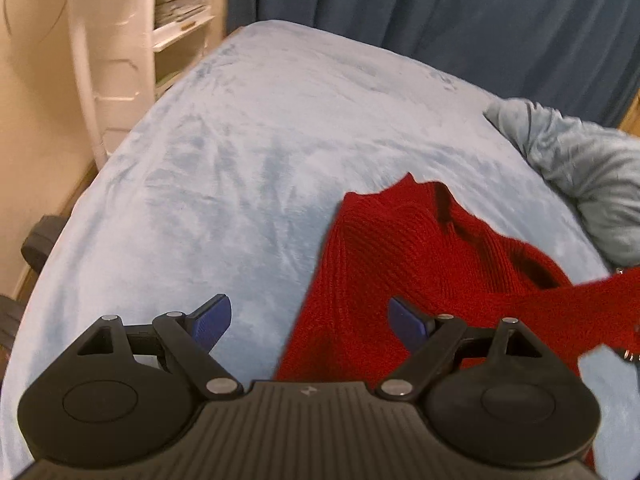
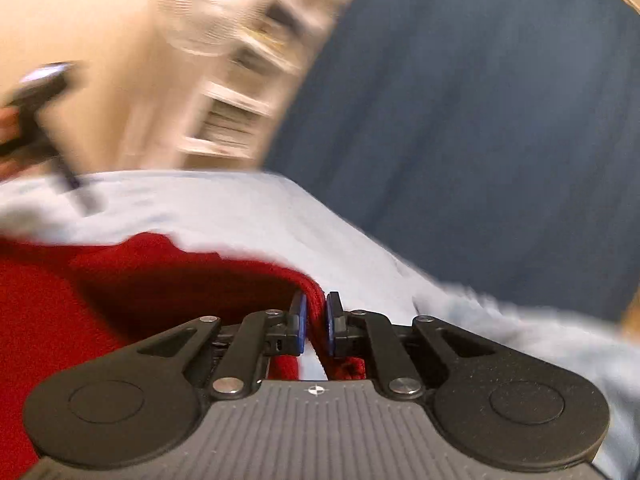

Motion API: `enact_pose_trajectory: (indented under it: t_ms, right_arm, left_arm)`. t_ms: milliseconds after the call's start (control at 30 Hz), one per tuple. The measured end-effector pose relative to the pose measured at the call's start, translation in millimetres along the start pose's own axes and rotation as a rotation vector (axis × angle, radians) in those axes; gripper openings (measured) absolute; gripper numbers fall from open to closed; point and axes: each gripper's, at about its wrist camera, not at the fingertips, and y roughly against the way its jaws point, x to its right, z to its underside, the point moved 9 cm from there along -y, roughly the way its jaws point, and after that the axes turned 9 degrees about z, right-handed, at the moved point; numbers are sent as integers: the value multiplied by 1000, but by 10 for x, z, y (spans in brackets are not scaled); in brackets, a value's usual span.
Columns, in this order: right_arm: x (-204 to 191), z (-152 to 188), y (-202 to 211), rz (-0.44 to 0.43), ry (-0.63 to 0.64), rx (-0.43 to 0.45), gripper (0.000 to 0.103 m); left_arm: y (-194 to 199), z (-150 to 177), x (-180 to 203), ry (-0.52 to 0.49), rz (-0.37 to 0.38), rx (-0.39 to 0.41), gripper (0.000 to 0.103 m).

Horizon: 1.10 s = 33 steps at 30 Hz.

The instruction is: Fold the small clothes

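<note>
A red knitted garment point(image 1: 400, 248) lies on a light blue fleece cover point(image 1: 248, 152), at the right of the left wrist view. My left gripper point(image 1: 310, 320) is open and empty, with its blue pads wide apart over the garment's left edge. My right gripper point(image 2: 316, 320) is shut on a fold of the red garment point(image 2: 160, 280), lifting that part off the cover. The right wrist view is blurred by motion. The left gripper point(image 2: 40, 92) shows as a dark blur at the far left of that view.
A bunched pale blue blanket point(image 1: 580, 168) lies at the right of the cover. A dark blue curtain point(image 1: 440, 8) hangs behind. A white shelf unit point(image 1: 176, 4) with papers stands at the back left. Wooden floor and a dark object point(image 1: 38, 240) lie off the left edge.
</note>
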Motion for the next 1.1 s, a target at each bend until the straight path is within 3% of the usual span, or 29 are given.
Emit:
enact_pose_trajectory:
  t_ms: [33, 67, 100, 167, 267, 367, 467, 533, 567, 600, 633, 667, 700, 733, 867, 933, 1033, 1100]
  right_arm:
    - [-136, 263, 46, -45, 6, -94, 21]
    - [-269, 595, 76, -85, -1, -221, 40]
    - [-376, 958, 106, -115, -30, -363, 48]
    - [-413, 1418, 153, -128, -200, -548, 46]
    - [-137, 1527, 49, -88, -578, -595, 49]
    - [120, 1545, -215, -22, -850, -598, 54]
    - [89, 1755, -456, -20, -929, -660, 56]
    - [-57, 1801, -513, -43, -900, -727, 57]
    - [-94, 1764, -511, -28, -847, -721, 47]
    - [-104, 1674, -474, 9, -764, -670, 12]
    - [-112, 1608, -456, 27, -688, -623, 0]
    - [-106, 1527, -417, 39, -641, -594, 0]
    - [-101, 1437, -373, 27, -627, -570, 0]
    - [-99, 1358, -351, 4, -624, -550, 0]
    - [-61, 934, -342, -62, -590, -456, 0]
    - [-8, 779, -419, -56, -601, -451, 0]
    - [-35, 663, -511, -50, -593, -437, 0]
    - [-100, 642, -502, -68, -593, -433, 0]
  left_arm:
    - [-10, 4, -24, 10, 4, 0, 89]
    - [-27, 9, -50, 19, 5, -3, 89]
    - [-48, 19, -62, 29, 10, -6, 89]
    - [-94, 52, -46, 44, 30, -20, 89]
    - [-213, 92, 49, 14, 30, -51, 89]
    - [-366, 108, 192, -33, 32, -81, 89]
    - [-587, 109, 335, -65, 53, -127, 92]
    - [-782, 98, 393, -98, 23, -171, 103]
    - [-849, 94, 397, -112, -4, -180, 103]
    - [-917, 83, 411, -135, -35, -188, 103]
    - [-953, 65, 428, -156, -50, -183, 97]
    - [-957, 43, 456, -179, -48, -165, 73]
    - [-953, 29, 506, -197, -12, -155, 55]
    - [-950, 25, 533, -197, 19, -157, 26]
    - [-860, -30, 442, -150, 61, -118, 16]
    - [-793, -113, 316, -117, 63, -97, 15]
    - [-649, -443, -155, -50, -54, -14, 14]
    - [-651, -591, -629, 103, -62, -23, 14]
